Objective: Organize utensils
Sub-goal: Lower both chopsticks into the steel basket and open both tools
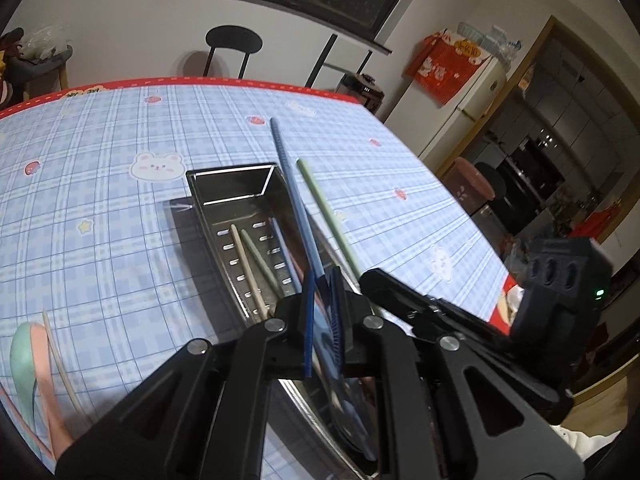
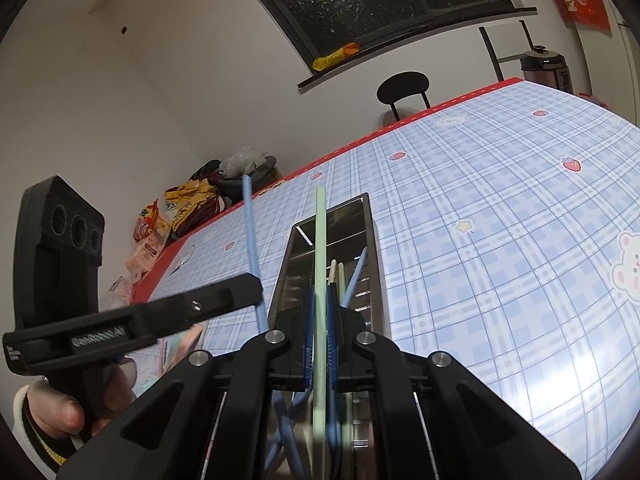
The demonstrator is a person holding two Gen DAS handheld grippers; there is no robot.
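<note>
A blue chopstick (image 1: pixel 294 208) is clamped between the closed jaws of the left gripper (image 1: pixel 322 320), its free end pointing toward eleven o'clock above the metal utensil tray (image 1: pixel 236 190). In the right wrist view, a green chopstick (image 2: pixel 320 280) is gripped by the closed jaws of the right gripper (image 2: pixel 319 344) and is directed toward twelve o'clock over the same tray (image 2: pixel 370 240). The tray is set on a blue plaid tablecloth (image 1: pixel 120 208) printed with bunnies and strawberries, and its slotted floor is seen to hold a beige chopstick (image 1: pixel 248 272), another green one (image 1: pixel 260 260) and a further blue one (image 2: pixel 354 280), all lying lengthwise. In the left wrist view the right gripper's body (image 1: pixel 560 280) is found at three o'clock, with its green chopstick (image 1: pixel 328 216) just beside the tray's right wall. In the right wrist view the left gripper's body (image 2: pixel 132 320) is found at nine o'clock, held by a hand (image 2: pixel 60 408) in a striped cuff. At eight o'clock in the left wrist view, pastel spoons (image 1: pixel 32 360) are left on the cloth, well apart from the tray. A black chair (image 1: pixel 234 44) is placed beyond the table's far edge.
</note>
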